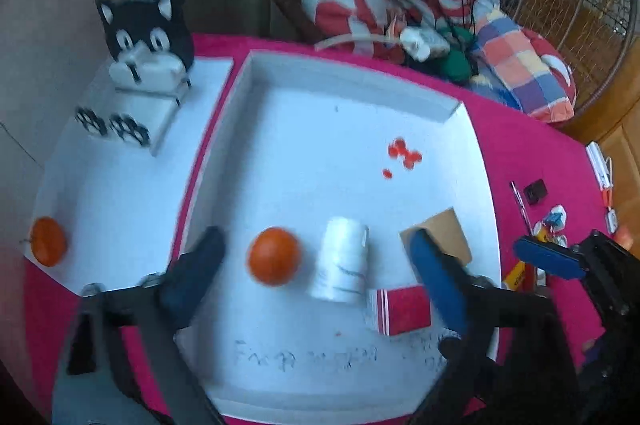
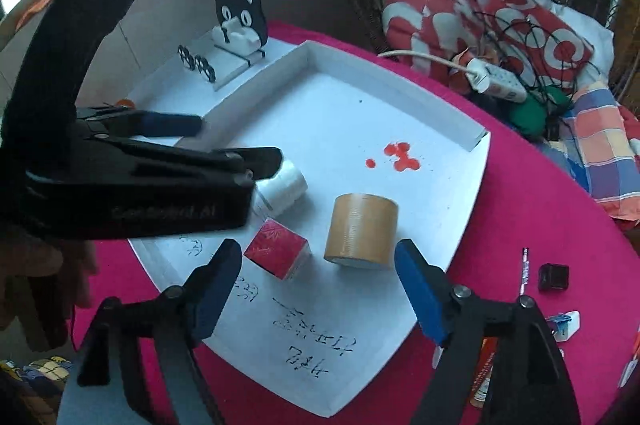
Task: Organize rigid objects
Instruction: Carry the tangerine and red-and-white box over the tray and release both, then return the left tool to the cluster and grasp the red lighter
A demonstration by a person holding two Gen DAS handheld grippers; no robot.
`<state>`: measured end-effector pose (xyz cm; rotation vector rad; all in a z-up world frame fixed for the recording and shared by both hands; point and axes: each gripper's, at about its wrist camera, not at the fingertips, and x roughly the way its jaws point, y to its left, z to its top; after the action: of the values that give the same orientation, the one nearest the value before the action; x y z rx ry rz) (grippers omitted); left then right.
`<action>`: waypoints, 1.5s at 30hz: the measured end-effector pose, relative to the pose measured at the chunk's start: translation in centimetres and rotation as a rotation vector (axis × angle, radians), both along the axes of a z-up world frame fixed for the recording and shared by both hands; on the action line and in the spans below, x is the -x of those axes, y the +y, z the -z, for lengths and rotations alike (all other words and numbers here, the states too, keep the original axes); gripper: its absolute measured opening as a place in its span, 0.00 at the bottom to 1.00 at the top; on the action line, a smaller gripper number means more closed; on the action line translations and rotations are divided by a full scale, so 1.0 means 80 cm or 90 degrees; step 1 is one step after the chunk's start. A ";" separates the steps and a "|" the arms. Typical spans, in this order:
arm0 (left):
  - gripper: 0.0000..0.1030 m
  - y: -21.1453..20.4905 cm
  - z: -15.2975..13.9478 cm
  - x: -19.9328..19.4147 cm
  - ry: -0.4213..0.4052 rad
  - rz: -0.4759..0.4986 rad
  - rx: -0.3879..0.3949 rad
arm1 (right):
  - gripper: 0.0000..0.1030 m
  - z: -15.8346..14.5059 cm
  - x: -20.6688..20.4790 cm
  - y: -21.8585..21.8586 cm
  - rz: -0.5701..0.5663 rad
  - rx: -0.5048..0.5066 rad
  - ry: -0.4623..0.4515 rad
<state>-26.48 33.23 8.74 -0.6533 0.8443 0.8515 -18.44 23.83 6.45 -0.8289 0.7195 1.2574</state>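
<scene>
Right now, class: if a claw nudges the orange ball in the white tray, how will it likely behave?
The orange ball is round on the tray's flat floor, so it probably rolls. Its smooth curve may slip from the pads. It probably stays firm.

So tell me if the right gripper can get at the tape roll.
Probably yes: the right gripper is open, the tape roll stands just ahead of its fingers, and only the red box sits close beside it.

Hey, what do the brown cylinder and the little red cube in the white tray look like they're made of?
Brown cylinder: probably a roll of tape, tan and slightly glossy, with fine ridges running round its side. Red cube: likely printed card or paper-wrapped, with a faint leaf pattern on red faces and one white striped side; what is under the surface can't be told.
</scene>
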 end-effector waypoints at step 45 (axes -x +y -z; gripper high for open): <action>0.93 -0.183 0.039 -0.259 0.118 0.226 0.070 | 1.00 -0.044 -0.285 -0.353 0.488 -0.057 0.079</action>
<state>-5.78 18.59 5.58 -0.5035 1.1417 0.5521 4.40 -4.44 9.97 -0.3346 0.9538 0.6405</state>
